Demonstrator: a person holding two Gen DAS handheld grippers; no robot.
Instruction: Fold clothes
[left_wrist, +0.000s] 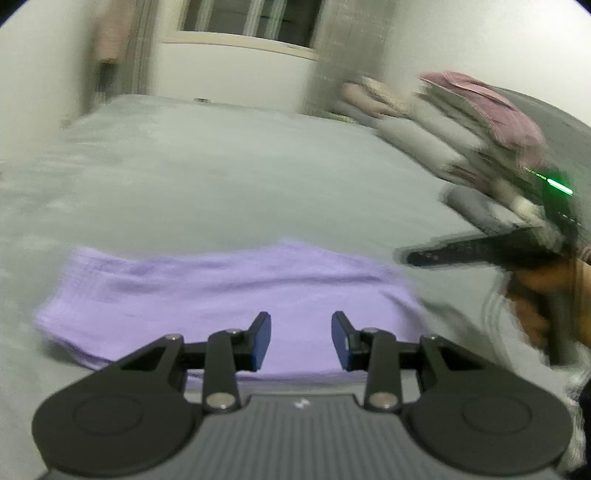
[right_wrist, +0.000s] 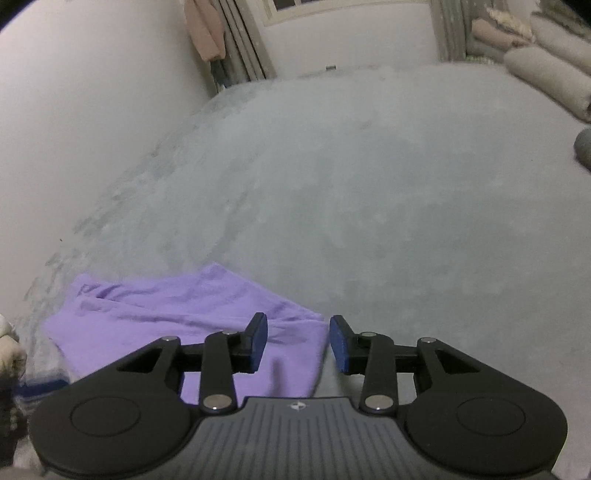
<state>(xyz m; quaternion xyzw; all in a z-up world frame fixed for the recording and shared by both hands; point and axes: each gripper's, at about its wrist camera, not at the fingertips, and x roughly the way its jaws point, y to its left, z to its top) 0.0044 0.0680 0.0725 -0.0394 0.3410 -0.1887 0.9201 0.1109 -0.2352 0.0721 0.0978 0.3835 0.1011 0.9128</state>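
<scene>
Lavender garment (left_wrist: 229, 295) lies folded flat on the grey bedspread (left_wrist: 221, 166), right under and ahead of your left claw (left_wrist: 301, 341). Left claw: jaws partly spread, nothing between the blue pads (left_wrist: 260, 341), cloth only behind them, not pinched. Right claw (right_wrist: 298, 343): same, partly spread, empty; the garment's right edge sits just under its left pad, bare bedspread under the other. Judged from that, both claws have let the fabric go, so the fold looks set and neither is placed to grab a corner.

Garment sits near your edge of the bed, likely so both claws reach it without stretching. Layered edges on its left side suggest more than one fold already in.

View differences: left wrist view shows your right hand (left_wrist: 535, 295) around the other gripper's handle, right of the left claw and blurred, plus a stack of folded laundry (left_wrist: 480, 122) with a pink piece on top, far right. Right wrist view shows none of that stack clearly, only rolled pale bedding (right_wrist: 546, 74) at far right. It does give sharper creases on the garment and a pinkish piece of clothing hanging (right_wrist: 205, 29) by the wall, far ahead-left.
</scene>
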